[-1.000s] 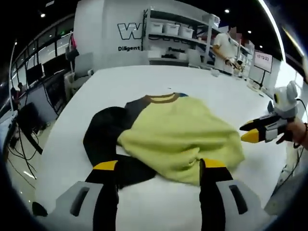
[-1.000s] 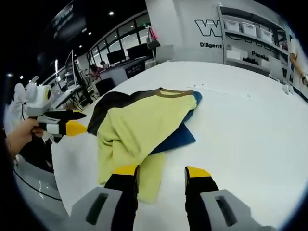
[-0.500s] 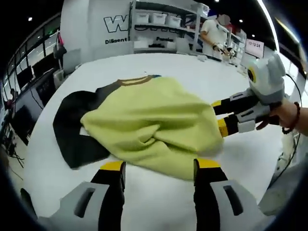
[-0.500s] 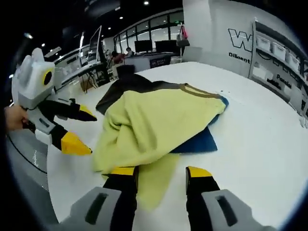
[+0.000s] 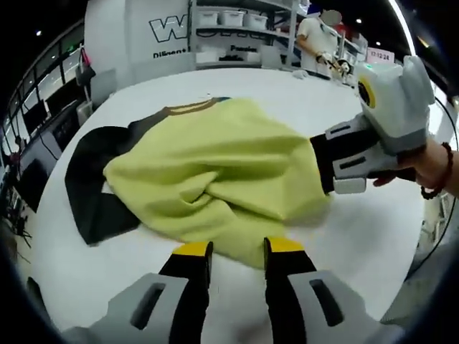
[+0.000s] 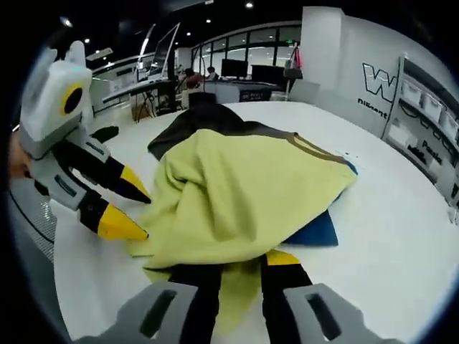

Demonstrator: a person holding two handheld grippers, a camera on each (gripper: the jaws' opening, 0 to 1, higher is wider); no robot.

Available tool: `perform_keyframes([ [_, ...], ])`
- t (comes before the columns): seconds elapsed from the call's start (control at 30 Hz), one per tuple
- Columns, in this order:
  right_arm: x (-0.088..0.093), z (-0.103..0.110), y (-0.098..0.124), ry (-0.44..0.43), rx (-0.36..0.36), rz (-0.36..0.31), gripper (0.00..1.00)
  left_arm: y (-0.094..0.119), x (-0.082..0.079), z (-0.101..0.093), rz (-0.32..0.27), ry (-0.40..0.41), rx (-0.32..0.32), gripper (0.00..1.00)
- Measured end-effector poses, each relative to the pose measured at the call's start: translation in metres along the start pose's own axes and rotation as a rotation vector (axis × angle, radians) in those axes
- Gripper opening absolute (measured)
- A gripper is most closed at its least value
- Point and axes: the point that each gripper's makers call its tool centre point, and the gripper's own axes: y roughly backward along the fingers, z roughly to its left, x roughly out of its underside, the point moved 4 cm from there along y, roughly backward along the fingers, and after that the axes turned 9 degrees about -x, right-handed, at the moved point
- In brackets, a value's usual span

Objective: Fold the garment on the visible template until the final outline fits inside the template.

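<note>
One garment, two hand-held grippers, one surface.

A single yellow-green garment (image 5: 215, 172) with a brown collar lies on one white surface (image 5: 358, 236), over one dark sheet (image 5: 93, 186) and one blue sheet (image 6: 315, 231). Two hand-held grippers are counted: the left hand-held gripper (image 5: 237, 251), with two yellow-tipped jaws drawn close together at the cloth's near edge, and the right hand-held gripper (image 6: 240, 259), its two jaws likewise near each other with cloth between them. One hand (image 5: 430, 166) with one bracelet holds the right one. On the shelf behind sit three white bins (image 5: 229, 17), and one person in white (image 5: 315, 43) stands beside it.
</note>
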Motion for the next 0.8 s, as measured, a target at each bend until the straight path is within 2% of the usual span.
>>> perform_keyframes([
  [0.07,-0.001,0.000,-0.001,-0.006,0.000,-0.005,0.10,-0.001,0.000,0.000,0.001,-0.012,-0.006,0.21],
  [0.13,-0.001,0.000,0.000,-0.005,0.009,-0.005,0.02,-0.001,0.000,0.002,0.013,-0.030,-0.018,0.13],
  [0.2,-0.003,-0.001,0.003,-0.010,0.018,-0.005,0.00,-0.001,0.001,0.004,0.018,-0.030,-0.022,0.05],
  [0.47,-0.012,-0.002,0.021,-0.054,0.039,-0.035,0.00,0.011,0.001,0.015,0.032,-0.012,-0.007,0.03],
  [0.6,-0.011,-0.008,0.037,-0.136,0.090,-0.040,0.00,0.025,0.000,0.027,0.043,-0.033,0.010,0.03],
  [0.67,-0.005,-0.011,0.046,-0.188,0.122,-0.001,0.00,0.028,0.001,0.030,0.045,-0.041,0.015,0.03],
  [0.73,-0.004,-0.012,0.052,-0.219,0.129,-0.019,0.00,0.032,0.002,0.035,0.056,-0.046,0.034,0.03],
  [0.8,0.001,-0.014,0.064,-0.251,0.164,-0.008,0.00,0.038,0.002,0.041,0.064,-0.045,0.039,0.03],
])
